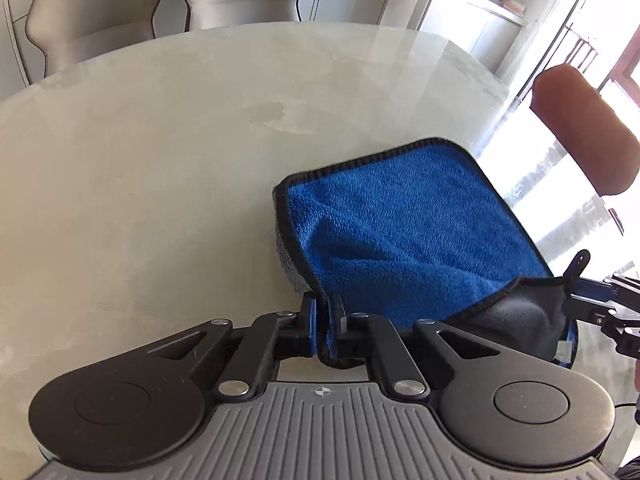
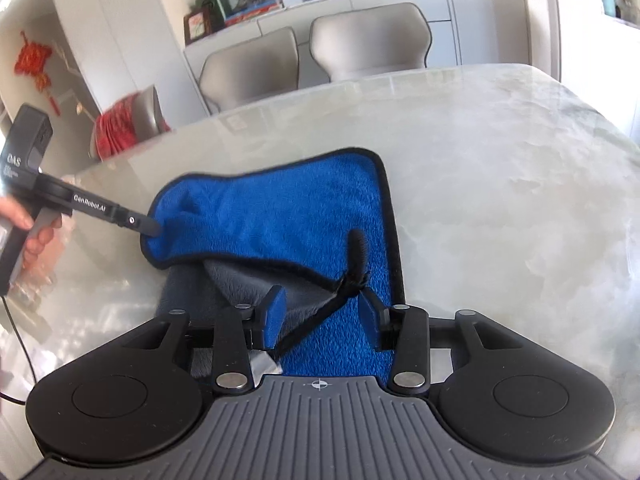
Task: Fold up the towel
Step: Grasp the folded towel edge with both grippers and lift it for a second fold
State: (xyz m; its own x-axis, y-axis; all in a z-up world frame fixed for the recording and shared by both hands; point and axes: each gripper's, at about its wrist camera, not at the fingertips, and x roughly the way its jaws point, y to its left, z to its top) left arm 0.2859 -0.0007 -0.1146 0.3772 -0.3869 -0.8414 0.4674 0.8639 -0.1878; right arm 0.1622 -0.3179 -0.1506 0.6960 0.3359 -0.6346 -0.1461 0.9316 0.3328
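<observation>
A blue towel point(image 1: 400, 220) with a black hem and a grey underside lies partly folded on the pale table point(image 1: 160, 160). My left gripper point(image 1: 322, 308) is shut on the towel's near left corner, with blue cloth pinched between its pads. In the right wrist view the towel point(image 2: 300, 208) spreads ahead, and the left gripper point(image 2: 150, 228) bites its raised left corner. My right gripper point(image 2: 322, 308) stands open over the near edge. The hem and a black hanging loop point(image 2: 352, 268) lie between its fingers without being pressed. From the left wrist the right gripper point(image 1: 576, 280) shows at the towel's right corner.
Two grey chairs point(image 2: 368, 40) stand behind the table's far edge. A brown padded chair back point(image 1: 580, 128) rises at the right beside bright windows. A red item point(image 2: 116, 128) sits at the table's left, and a hand point(image 2: 36, 236) holds the left gripper's handle.
</observation>
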